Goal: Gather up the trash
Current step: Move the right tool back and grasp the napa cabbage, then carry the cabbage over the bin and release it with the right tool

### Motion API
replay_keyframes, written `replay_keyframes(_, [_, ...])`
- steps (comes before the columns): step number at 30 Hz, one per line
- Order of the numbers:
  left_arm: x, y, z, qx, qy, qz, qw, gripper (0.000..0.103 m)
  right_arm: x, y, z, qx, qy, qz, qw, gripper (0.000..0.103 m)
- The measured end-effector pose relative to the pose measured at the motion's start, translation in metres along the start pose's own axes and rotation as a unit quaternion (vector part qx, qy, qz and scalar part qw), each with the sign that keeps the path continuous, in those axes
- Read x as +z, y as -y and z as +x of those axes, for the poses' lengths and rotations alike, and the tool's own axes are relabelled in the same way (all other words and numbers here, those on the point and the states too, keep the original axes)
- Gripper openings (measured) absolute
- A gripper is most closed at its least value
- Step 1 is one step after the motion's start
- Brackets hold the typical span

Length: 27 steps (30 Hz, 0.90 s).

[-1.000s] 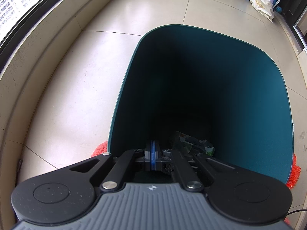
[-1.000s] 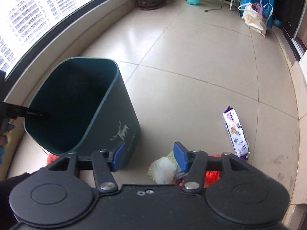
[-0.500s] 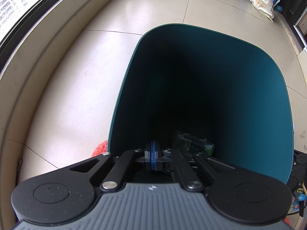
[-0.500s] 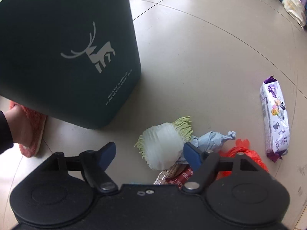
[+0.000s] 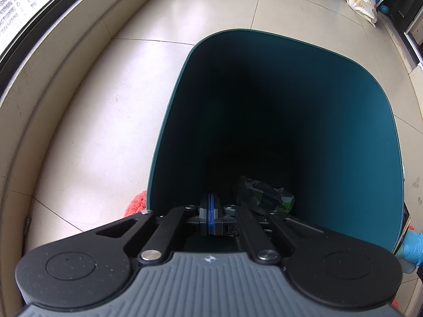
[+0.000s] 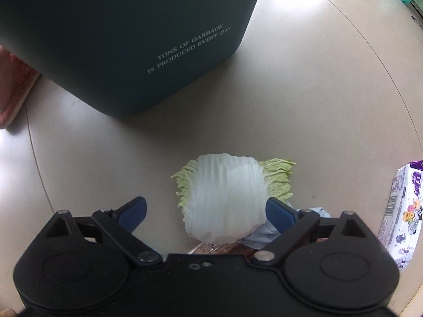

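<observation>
Dark green trash bin (image 6: 127,39) standing on the pale tiled floor (image 6: 317,92), printed side toward the right wrist view, open mouth filling the left wrist view. Already at the bottom of it: crumpled dark packaging (image 5: 261,195). Left gripper (image 5: 209,210) clenched tight, pads pressed together just inside the near rim with nothing visible between them. Right gripper (image 6: 206,212) pointing down over the heap of litter, jaws just opened wide, straddling the cabbage leaf (image 6: 227,198) without squeezing it; right pad touching or just beside the leaf's edge, left pad apart from it. Purple wipes packet (image 6: 404,211) lying near, off to the right. Under the leaf, blue crumpled paper (image 6: 264,231) and a reddish wrapper (image 6: 208,249), mostly hidden. Likely trouble: limp, curled leaf folding or sliding out once squeezed, since slick ribs give little purchase; right pad snagging the blue paper and dragging it along half-gripped; a low grab scraping the tiles; a loose lift dropping the leaf short of the bin.
</observation>
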<state>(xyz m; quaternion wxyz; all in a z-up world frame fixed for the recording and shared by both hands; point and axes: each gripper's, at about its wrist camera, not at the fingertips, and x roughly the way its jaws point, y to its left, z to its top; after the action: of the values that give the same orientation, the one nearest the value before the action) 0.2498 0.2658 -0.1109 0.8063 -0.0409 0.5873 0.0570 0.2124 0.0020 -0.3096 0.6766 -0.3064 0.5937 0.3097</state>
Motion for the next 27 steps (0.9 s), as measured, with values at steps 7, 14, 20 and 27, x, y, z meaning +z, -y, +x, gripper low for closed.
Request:
replay_keyframes(7, [-0.001,0.004,-0.001,0.004,0.002,0.004,1.0000,0.000,-0.002,-0.013,0.019,-0.061,-0.012,-0.045,0.997,0.094])
replay_keyframes(14, [-0.001,0.004,-0.002,0.003,0.004,0.005,1.0000,0.000,-0.003,-0.008,0.008,-0.081,0.002,-0.021,0.996,0.061])
replay_keyframes(20, [-0.001,0.004,-0.002,0.006,0.007,0.004,0.9999,0.000,-0.013,0.013,-0.032,-0.048,0.049,0.071,0.995,0.059])
replay_keyframes(27, [-0.002,0.000,-0.003,0.000,0.006,-0.004,1.0000,0.000,-0.034,0.032,-0.115,0.006,0.112,0.143,0.983,0.059])
